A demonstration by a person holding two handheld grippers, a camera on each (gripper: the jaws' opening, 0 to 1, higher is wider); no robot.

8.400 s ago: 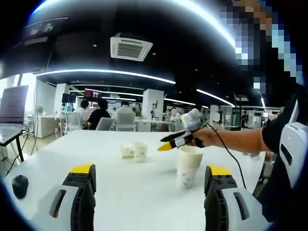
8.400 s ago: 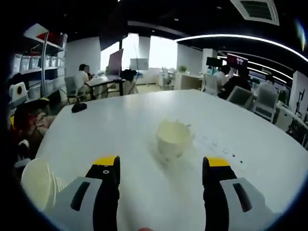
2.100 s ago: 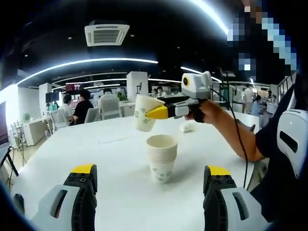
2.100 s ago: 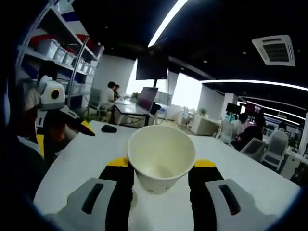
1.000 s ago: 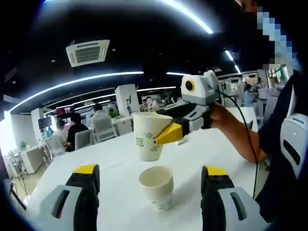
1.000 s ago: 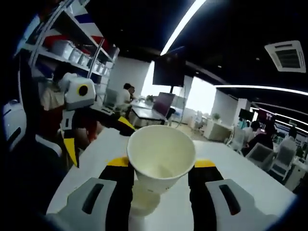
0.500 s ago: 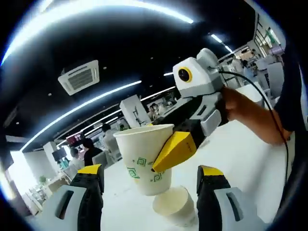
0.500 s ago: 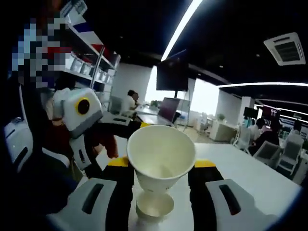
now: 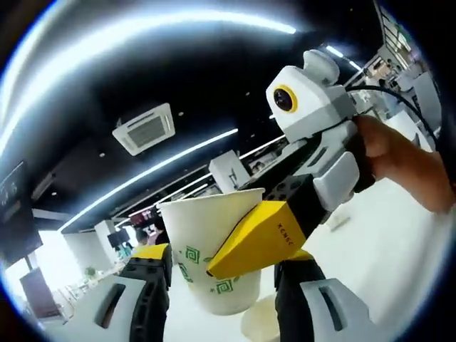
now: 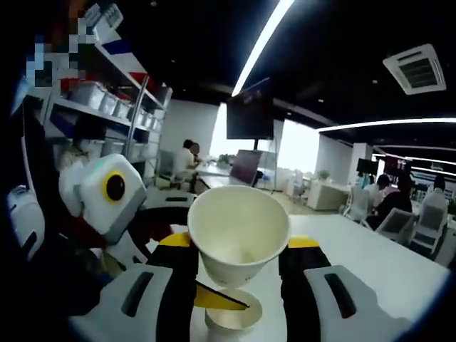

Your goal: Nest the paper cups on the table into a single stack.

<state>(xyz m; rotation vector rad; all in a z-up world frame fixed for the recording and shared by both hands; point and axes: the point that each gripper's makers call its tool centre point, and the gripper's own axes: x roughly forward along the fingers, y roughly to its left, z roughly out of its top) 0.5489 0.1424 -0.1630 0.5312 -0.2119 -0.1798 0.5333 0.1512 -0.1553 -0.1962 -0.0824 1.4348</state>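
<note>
Two groups of paper cups show: one single cup (image 10: 238,234) in the air and one stack of cups (image 10: 232,313) on the white table (image 10: 385,263) below it. The right gripper (image 10: 238,251) is clamped on the single cup, rim up, jaws pressed on its sides. In the left gripper view that gripper reaches in from 3 o'clock, a hand (image 9: 399,160) around its grip, its yellow tip (image 9: 253,239) against the cup's printed wall. The left gripper (image 9: 224,267) has its jaws spread apart at either side of the cup, holding nothing. The stack sits at 6 o'clock, directly under the held cup, not touching it.
</note>
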